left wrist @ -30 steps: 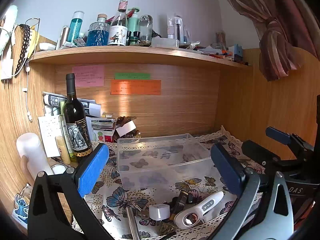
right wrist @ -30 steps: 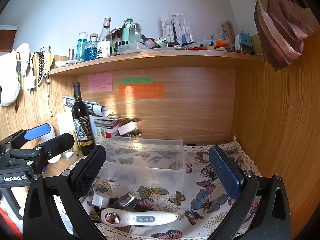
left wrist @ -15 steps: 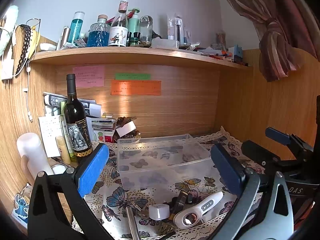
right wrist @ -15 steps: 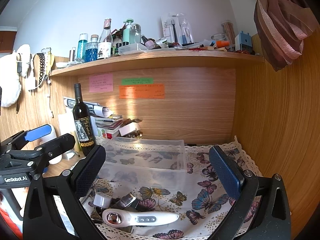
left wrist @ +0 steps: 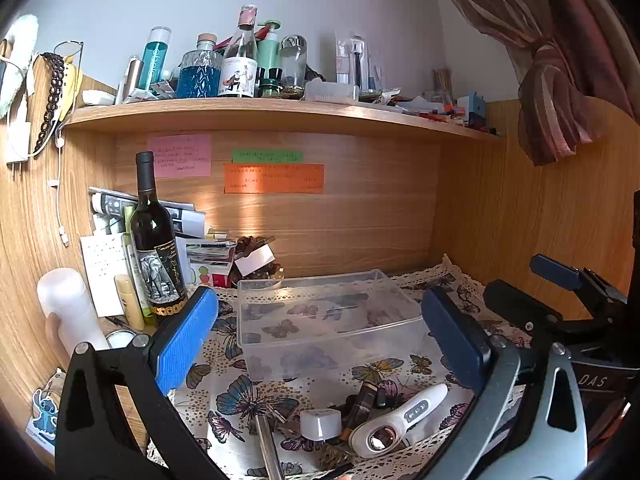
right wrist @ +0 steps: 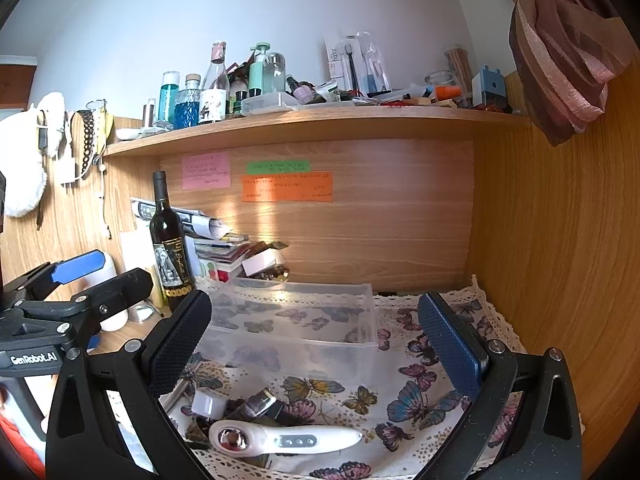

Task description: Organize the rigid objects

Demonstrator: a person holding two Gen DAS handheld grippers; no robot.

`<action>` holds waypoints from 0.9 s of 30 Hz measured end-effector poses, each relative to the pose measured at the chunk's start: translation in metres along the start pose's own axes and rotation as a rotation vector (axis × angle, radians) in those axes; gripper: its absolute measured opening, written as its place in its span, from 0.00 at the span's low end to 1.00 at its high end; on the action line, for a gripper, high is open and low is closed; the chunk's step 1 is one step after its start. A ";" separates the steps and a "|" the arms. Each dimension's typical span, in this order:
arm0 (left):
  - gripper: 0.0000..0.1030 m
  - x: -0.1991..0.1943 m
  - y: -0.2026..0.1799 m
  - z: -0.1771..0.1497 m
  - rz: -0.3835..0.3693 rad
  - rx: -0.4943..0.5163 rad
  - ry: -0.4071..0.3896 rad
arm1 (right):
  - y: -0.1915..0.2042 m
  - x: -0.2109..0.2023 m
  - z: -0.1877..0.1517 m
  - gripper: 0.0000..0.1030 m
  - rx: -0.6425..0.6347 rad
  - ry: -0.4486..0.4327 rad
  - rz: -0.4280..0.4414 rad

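Left gripper [left wrist: 320,344] is hovering with jaws spread wide, gripping nothing; right gripper [right wrist: 316,344] is doing likewise, its jaws fully parted and empty. A clear plastic bin [left wrist: 332,320] is sitting on the butterfly-print cloth [right wrist: 420,400] at 12 o'clock of both grippers. The white handheld device [right wrist: 280,436] is lying at 6 o'clock of the bin, touching a pile of small dark items [right wrist: 256,404] and a white cap [left wrist: 321,424]. A wine bottle [left wrist: 154,240] is standing upright at 10 o'clock.
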State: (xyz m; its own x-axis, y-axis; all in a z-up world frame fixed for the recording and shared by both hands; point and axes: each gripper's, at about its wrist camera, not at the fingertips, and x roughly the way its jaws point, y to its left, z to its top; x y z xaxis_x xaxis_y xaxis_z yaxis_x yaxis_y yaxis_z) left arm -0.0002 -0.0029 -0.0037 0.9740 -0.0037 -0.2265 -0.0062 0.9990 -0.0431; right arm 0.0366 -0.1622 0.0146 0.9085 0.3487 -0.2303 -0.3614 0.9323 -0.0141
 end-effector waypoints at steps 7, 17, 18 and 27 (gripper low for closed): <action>0.88 0.001 0.010 -0.001 0.023 -0.015 0.017 | -0.004 0.008 -0.005 0.94 -0.002 0.029 0.022; 0.68 0.033 0.048 -0.043 0.075 -0.090 0.236 | -0.005 0.042 -0.052 0.76 -0.010 0.266 0.120; 0.66 0.037 0.050 -0.050 0.082 -0.092 0.263 | -0.004 0.043 -0.057 0.76 -0.014 0.287 0.126; 0.60 0.049 0.061 -0.101 0.100 -0.107 0.416 | 0.009 0.063 -0.102 0.87 -0.093 0.470 0.173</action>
State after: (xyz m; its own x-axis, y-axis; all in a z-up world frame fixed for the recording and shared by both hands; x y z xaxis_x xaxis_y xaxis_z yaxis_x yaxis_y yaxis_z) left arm 0.0244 0.0534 -0.1157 0.7934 0.0535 -0.6063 -0.1403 0.9854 -0.0967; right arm 0.0687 -0.1418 -0.0991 0.6487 0.3961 -0.6498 -0.5345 0.8449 -0.0186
